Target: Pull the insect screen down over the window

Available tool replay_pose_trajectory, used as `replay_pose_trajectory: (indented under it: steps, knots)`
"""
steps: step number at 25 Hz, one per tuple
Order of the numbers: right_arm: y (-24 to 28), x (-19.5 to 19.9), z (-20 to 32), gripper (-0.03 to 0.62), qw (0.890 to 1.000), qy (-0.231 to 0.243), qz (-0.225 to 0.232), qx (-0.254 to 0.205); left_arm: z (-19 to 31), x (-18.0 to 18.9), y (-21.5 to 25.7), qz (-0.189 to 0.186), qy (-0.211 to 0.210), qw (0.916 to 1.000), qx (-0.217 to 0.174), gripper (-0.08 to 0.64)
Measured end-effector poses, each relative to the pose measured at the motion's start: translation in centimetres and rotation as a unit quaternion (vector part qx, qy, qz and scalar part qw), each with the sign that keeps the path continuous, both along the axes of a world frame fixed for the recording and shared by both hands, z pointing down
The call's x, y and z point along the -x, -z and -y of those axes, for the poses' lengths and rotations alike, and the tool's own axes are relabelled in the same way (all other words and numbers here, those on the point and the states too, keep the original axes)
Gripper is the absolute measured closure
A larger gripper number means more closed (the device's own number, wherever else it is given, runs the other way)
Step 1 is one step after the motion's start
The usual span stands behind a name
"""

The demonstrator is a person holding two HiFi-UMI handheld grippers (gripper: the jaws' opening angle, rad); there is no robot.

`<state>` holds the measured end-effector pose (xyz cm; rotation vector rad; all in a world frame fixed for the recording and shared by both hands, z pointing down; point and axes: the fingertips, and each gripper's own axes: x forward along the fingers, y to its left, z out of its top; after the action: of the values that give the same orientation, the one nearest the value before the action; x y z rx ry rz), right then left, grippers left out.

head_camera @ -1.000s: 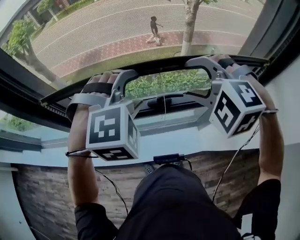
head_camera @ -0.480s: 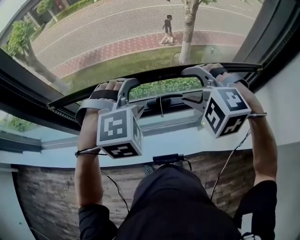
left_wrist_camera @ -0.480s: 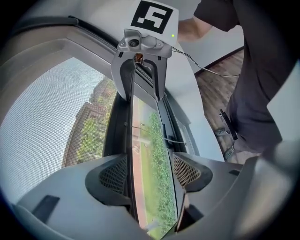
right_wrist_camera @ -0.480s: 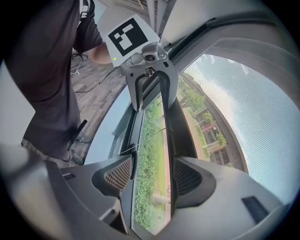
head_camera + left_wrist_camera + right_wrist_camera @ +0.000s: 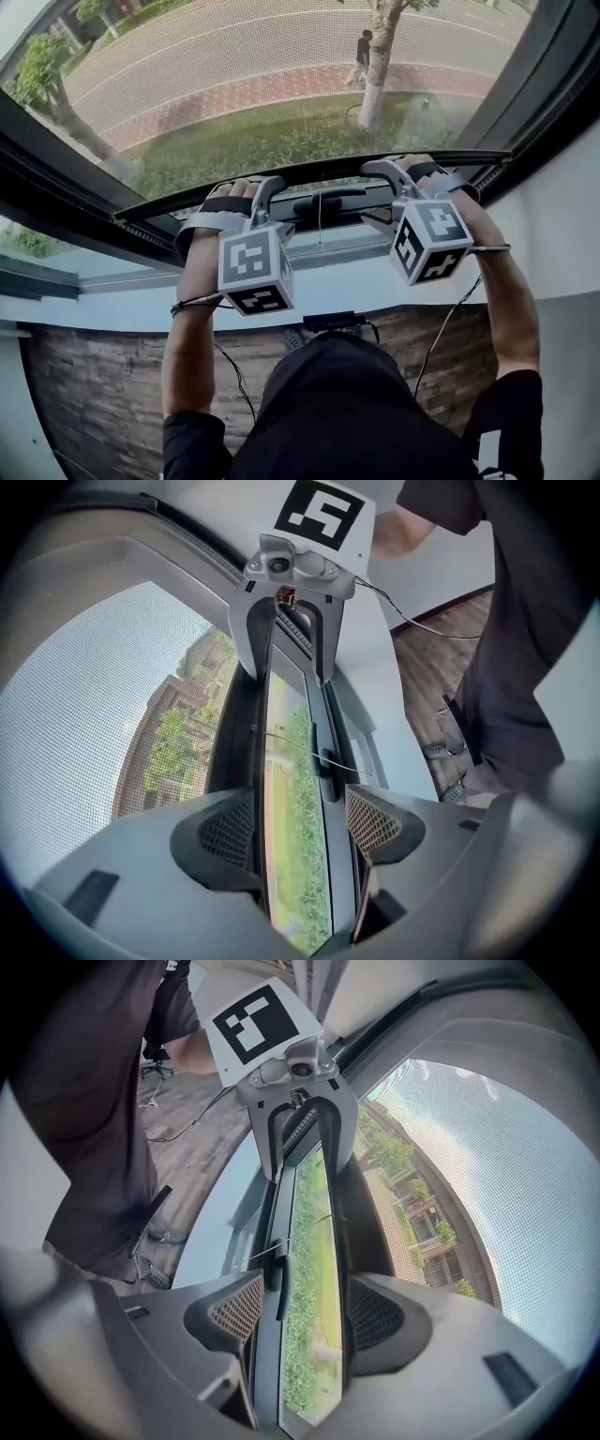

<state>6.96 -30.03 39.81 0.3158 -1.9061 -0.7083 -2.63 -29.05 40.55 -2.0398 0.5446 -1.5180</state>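
The insect screen's mesh covers most of the window. Its black bottom bar sits low, leaving a thin green slit above the lower frame. My left gripper and right gripper straddle that bar, one near each end. In the left gripper view the bar runs along the mesh-side pad of the left gripper. Daylight shows between the bar and the other pad. The right gripper view mirrors this, with the bar against one pad of the right gripper. Both stand open.
A dark window handle with a thin cord sits on the lower frame between the grippers. Below runs a white sill with a small black box and cables, then a brick-look wall. Dark window frames close in on both sides.
Both grippers have come down together and the bottom bar has come down with them. The green gap under the bar has shrunk to a slit. A pedestrian outside has walked right.
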Motion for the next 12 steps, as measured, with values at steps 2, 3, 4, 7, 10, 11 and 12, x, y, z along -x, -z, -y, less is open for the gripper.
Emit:
replay_pose_trajectory:
  steps: [2,3,4,7,10,11,12]
  knots:
    - [-3.4,0.1,0.0,0.311,1.000,0.000,0.001,-0.001,-0.1,-0.1,-3.2,0.000,0.006,1.0000,0.004,0.238]
    - [-4.6,0.2,0.0,0.310,1.000,-0.001,0.001,-0.001,-0.1,-0.1,-4.5,0.000,0.008,1.0000,0.006,0.238]
    - [-5.1,0.3,0.0,0.310,1.000,-0.004,0.000,-0.001,-0.1,0.0,-5.2,0.000,0.010,0.9999,0.006,0.238]
    - [-4.8,0.5,-0.1,0.310,1.000,-0.014,-0.005,0.004,0.0,0.1,-5.3,0.001,0.015,0.9999,0.007,0.238]
    - [-4.4,0.7,-0.2,0.310,1.000,-0.017,-0.008,0.012,-0.1,0.2,-5.0,0.005,0.020,0.9996,0.019,0.238]
    - [-4.5,0.7,-0.2,0.310,1.000,-0.018,-0.007,0.013,-0.2,0.3,-5.1,0.006,0.023,0.9995,0.022,0.238]
    - [-4.7,0.7,-0.2,0.310,1.000,-0.020,-0.006,0.014,-0.1,0.2,-5.2,0.007,0.025,0.9994,0.022,0.238]
